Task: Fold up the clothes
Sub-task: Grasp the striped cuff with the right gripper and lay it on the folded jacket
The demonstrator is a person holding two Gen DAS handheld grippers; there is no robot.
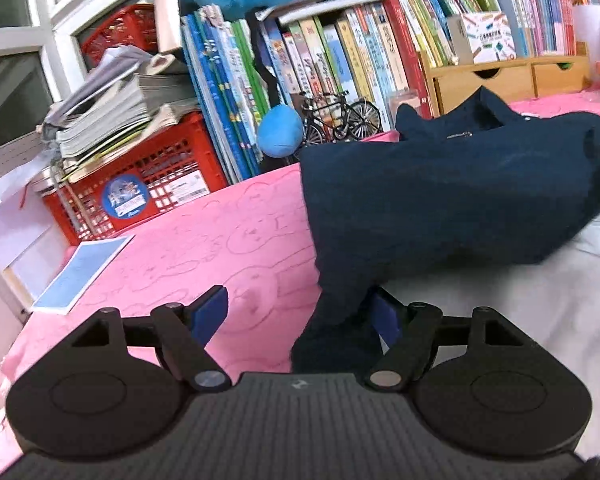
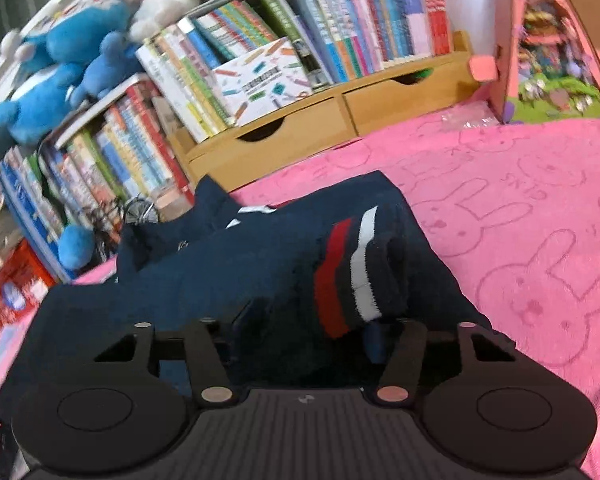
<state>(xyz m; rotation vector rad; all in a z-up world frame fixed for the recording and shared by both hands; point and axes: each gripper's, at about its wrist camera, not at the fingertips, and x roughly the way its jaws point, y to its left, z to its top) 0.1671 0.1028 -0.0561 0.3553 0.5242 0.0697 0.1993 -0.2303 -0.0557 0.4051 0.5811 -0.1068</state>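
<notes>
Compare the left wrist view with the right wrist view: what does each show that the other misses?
Left only: a red crate under stacked papers, a model bicycle, a white cloth. Right only: the sleeve's red-and-white striped cuff, a pink cardboard toy house. Both: the navy garment, pink blanket, bookshelf, blue plush; each gripper looks open.

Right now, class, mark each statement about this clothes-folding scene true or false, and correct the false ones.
1. The navy garment lies on a pink blanket. True.
2. The left gripper has its jaws shut. False: they stand wide apart.
3. The sleeve cuff carries red and white stripes. True.
4. The crate under the paper stack is green. False: it is red.
</notes>
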